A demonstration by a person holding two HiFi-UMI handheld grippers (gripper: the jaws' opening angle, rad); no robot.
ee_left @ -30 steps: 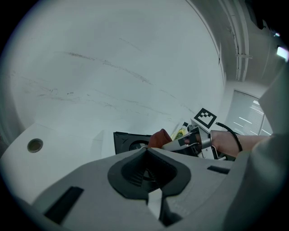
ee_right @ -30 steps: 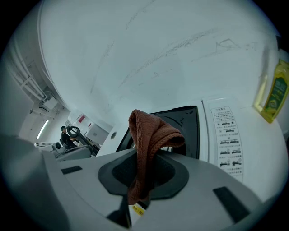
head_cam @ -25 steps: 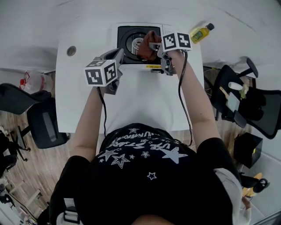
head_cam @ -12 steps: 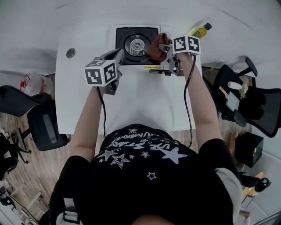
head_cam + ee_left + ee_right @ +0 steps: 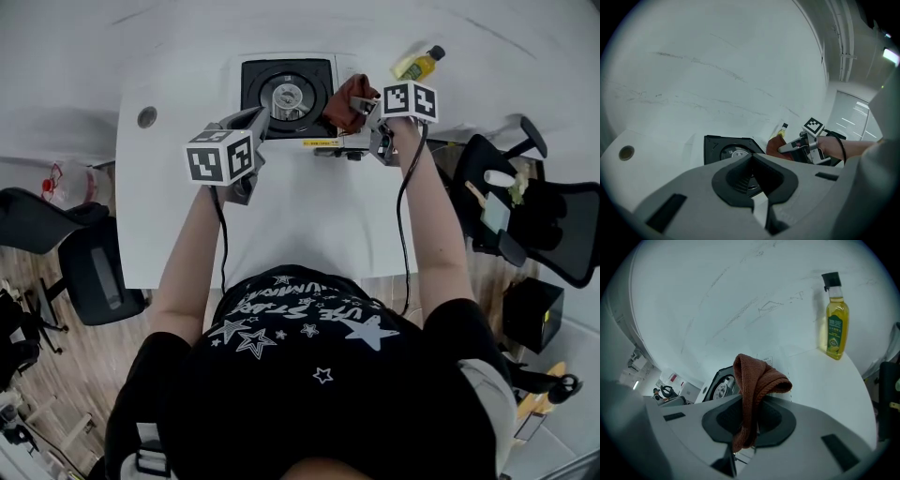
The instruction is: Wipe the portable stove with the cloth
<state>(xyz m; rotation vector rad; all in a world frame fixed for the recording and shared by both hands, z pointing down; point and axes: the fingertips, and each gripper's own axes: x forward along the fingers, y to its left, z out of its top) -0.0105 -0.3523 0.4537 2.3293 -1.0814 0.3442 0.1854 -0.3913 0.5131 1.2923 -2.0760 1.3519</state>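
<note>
Nearest, the left gripper (image 5: 246, 127) was held over the white table (image 5: 309, 225), just beside the near left corner of the portable stove (image 5: 267, 75). Its jaws were pressed together with nothing in them. Slightly farther and to the right, the right gripper (image 5: 367, 108) was clamped on the brown cloth (image 5: 347, 97), which was bunched over the stove's right edge. Actual contact couldn't be confirmed, tbh.

Wiping was probably mid-way at best. No dirt could be made out, so what's done versus left is anyone's guess.

The pinched fold of cloth (image 5: 752, 380) was only shown properly in the right gripper view. The left gripper's (image 5: 752, 159) emptiness was only settled in its own view. The oil bottle (image 5: 419, 64) was seen farthest back, on the right.
</note>
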